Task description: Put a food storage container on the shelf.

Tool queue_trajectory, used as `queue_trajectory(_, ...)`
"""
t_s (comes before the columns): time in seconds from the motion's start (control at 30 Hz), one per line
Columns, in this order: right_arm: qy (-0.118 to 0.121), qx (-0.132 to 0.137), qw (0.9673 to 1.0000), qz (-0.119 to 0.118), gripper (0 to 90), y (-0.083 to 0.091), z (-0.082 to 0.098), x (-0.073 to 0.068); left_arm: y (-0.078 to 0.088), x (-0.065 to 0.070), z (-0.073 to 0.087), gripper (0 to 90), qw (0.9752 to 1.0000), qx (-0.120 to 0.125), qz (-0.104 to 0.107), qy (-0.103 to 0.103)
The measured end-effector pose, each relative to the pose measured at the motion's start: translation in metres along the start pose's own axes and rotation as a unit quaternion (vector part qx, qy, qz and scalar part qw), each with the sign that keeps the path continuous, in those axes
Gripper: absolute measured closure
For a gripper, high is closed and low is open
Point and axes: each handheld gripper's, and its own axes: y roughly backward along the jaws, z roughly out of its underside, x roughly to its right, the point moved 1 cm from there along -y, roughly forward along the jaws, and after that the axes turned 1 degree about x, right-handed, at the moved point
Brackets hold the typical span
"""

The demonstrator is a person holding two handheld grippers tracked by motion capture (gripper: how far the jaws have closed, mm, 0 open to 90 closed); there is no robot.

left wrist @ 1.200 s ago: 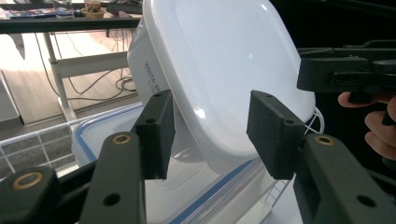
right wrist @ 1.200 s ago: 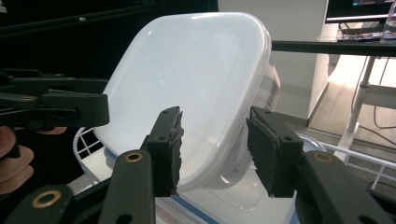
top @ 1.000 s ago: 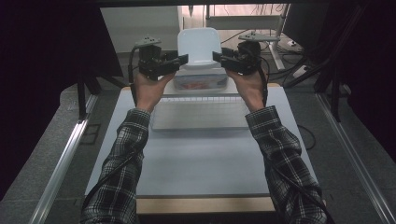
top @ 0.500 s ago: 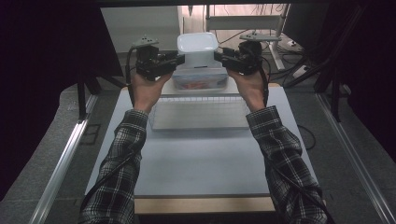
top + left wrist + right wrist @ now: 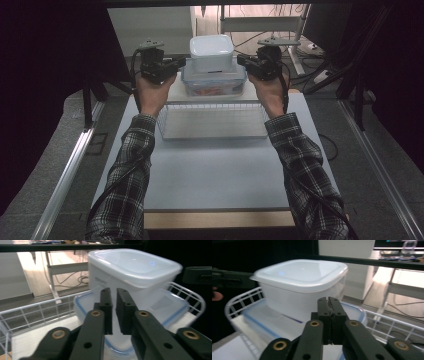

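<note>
A white lidded tub [image 5: 211, 51] stands on a wider, flat blue-rimmed container [image 5: 214, 82] at the table's far end, beyond a wire basket [image 5: 212, 121]. The left gripper [image 5: 181, 62] points at the tub from the left, the right gripper [image 5: 242, 60] from the right; both sets of jaws have just closed, holding nothing.

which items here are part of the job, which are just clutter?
In the job:
white lidded tub
blue-rimmed container under it
left hand-held gripper, shut
right hand-held gripper, shut

Just lying about:
wire basket nearer the person
floor cables
</note>
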Motion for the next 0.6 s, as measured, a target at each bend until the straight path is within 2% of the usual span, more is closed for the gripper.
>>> queue_trajectory(0.13, 0.002, -0.006, 0.9999, 0.015, 89.4, -0.018, 0.002, 0.009, -0.014, -0.01, 0.0, 86.8, 0.9999, -0.004, -0.01, 0.007)
queue_trajectory(0.33, 0.002, -0.001, 0.9997, 0.025, 88.8, -0.044, 0.001, 0.017, -0.033, -0.018, -0.005, 86.8, 0.9998, -0.001, -0.02, 0.008)
queue_trajectory(0.5, 0.001, -0.008, 0.9997, 0.024, 88.2, -0.055, -0.003, 0.018, -0.045, -0.014, -0.006, 86.7, 0.9999, -0.003, -0.011, 0.005)
queue_trajectory(0.53, -0.002, -0.008, 0.9998, 0.018, 89.4, -0.056, -0.003, 0.017, -0.045, -0.012, -0.006, 88.3, 0.9999, -0.003, -0.016, 0.003)
queue_trajectory(0.6, -0.002, -0.011, 0.9997, 0.023, 89.6, -0.054, -0.004, 0.015, -0.045, -0.011, -0.006, 89.8, 0.9999, -0.004, -0.015, 0.007)
